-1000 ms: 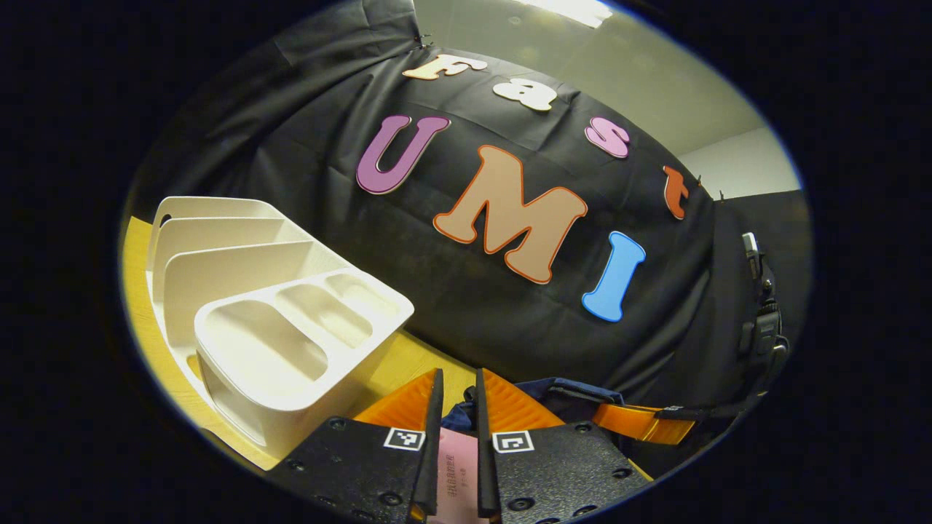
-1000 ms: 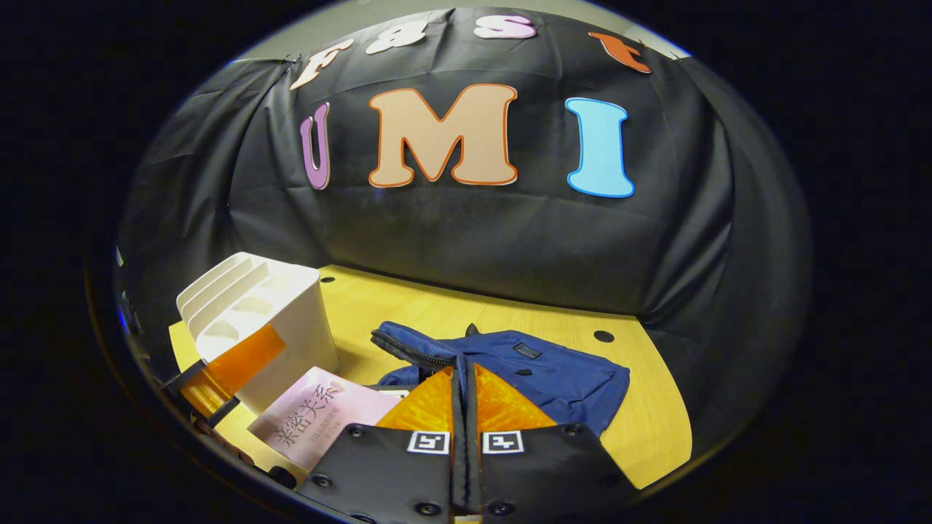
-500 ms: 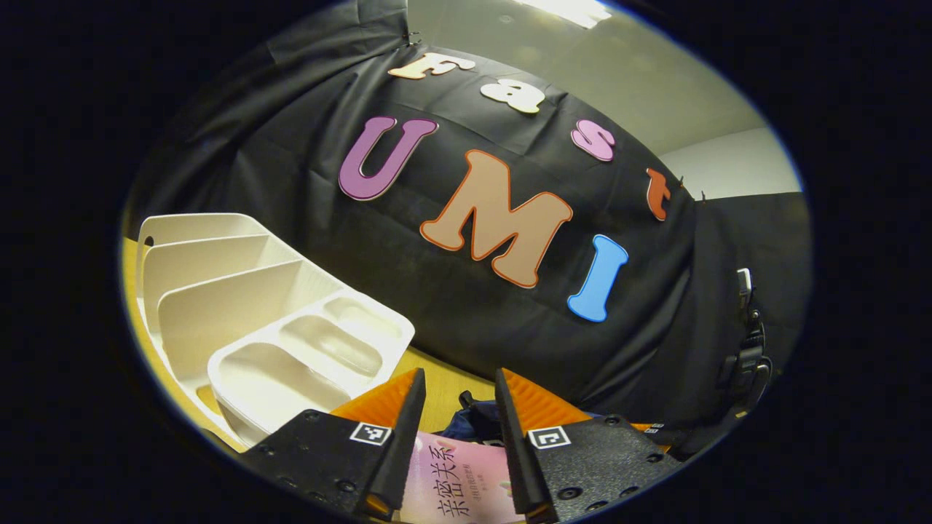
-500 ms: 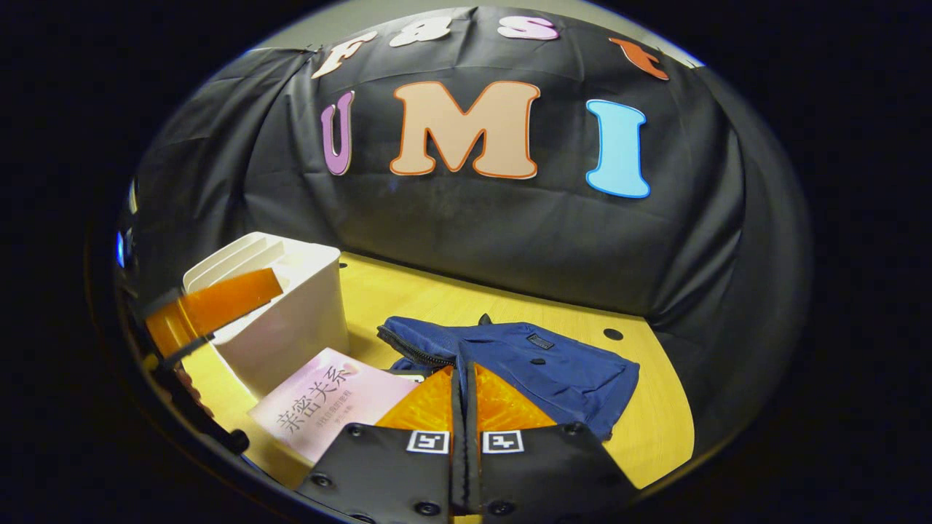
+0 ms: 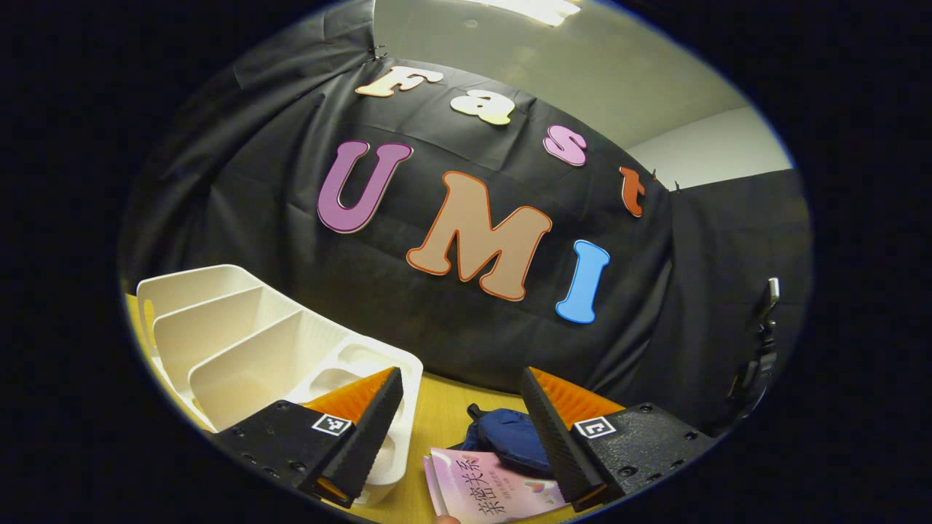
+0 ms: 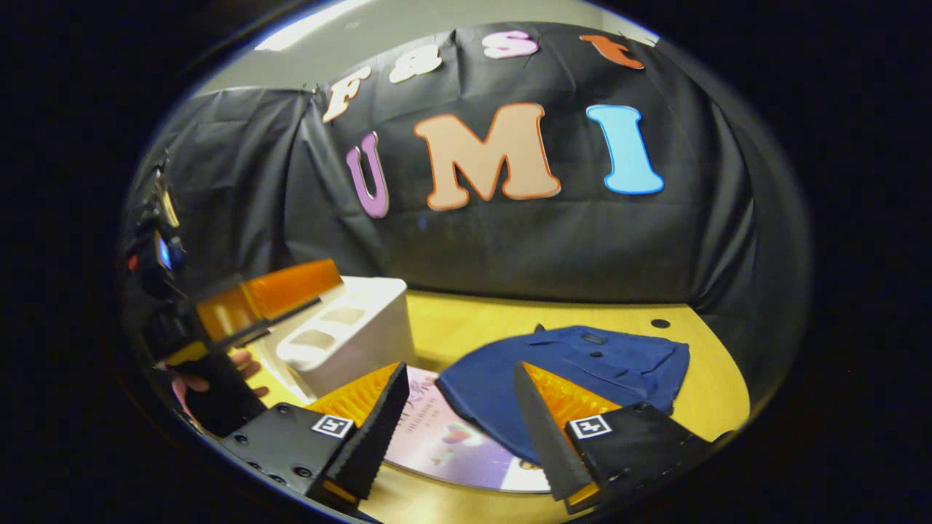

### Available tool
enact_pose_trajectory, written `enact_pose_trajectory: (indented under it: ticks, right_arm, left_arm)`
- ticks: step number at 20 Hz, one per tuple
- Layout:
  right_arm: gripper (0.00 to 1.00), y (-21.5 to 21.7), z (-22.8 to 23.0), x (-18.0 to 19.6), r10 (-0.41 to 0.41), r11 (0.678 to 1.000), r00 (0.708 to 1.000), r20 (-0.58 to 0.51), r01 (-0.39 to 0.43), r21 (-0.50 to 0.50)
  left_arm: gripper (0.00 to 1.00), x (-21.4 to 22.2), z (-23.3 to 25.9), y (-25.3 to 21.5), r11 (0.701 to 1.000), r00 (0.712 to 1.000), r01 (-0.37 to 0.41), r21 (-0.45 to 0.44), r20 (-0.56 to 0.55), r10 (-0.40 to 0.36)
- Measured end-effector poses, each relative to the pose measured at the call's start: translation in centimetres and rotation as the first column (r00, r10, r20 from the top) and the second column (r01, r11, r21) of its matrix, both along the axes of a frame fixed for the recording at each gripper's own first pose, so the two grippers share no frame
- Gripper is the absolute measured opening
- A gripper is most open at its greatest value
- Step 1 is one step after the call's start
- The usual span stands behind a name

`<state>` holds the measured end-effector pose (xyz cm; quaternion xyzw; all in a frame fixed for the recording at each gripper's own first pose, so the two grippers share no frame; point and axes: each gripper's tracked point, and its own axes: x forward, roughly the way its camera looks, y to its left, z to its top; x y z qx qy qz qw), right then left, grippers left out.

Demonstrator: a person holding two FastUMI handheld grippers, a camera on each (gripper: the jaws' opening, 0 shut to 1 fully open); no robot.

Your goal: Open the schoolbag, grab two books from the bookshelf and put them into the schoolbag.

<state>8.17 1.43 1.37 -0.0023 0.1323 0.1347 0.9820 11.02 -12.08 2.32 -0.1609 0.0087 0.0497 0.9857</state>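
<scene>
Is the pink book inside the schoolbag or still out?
Out: the pink book lies flat on the table, partly under the schoolbag's edge, with both grippers open.

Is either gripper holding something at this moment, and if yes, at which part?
Nothing is held. The left gripper and right gripper are both open; the pink book lies free on the table by the blue schoolbag.

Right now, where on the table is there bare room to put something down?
Bare tabletop lies behind the schoolbag, up to the cloth wall, and right of the bag. It is crowded in front: book, bookshelf, both grippers.
</scene>
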Motion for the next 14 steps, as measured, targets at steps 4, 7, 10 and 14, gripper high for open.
enact_pose_trajectory:
  ticks: [4,7,10,14]
  right_arm:
    - [0.97,-1.7,3.0,-1.8,-0.132,0.991,0.982,0.138,0.132,0.006]
    - [0.99,-2.3,2.6,-4.2,-0.233,0.972,0.955,0.183,0.224,0.068]
    - [0.95,-3.3,2.7,-6.1,-0.306,0.952,0.923,0.233,0.297,0.072]
    - [0.95,-3.3,3.3,-7.5,-0.330,0.943,0.902,0.278,0.325,0.067]
  left_arm:
    - [0.94,-0.9,1.1,2.0,0.998,1.000,-0.003,0.061,0.006,0.003]
    - [0.91,-1.9,1.2,3.0,0.992,1.000,0.013,0.124,-0.011,-0.012]
    - [0.94,-3.0,0.2,3.9,0.986,0.998,0.048,0.158,-0.045,-0.041]
    - [0.95,-4.4,-2.6,5.3,0.979,0.991,0.067,0.195,-0.129,-0.042]
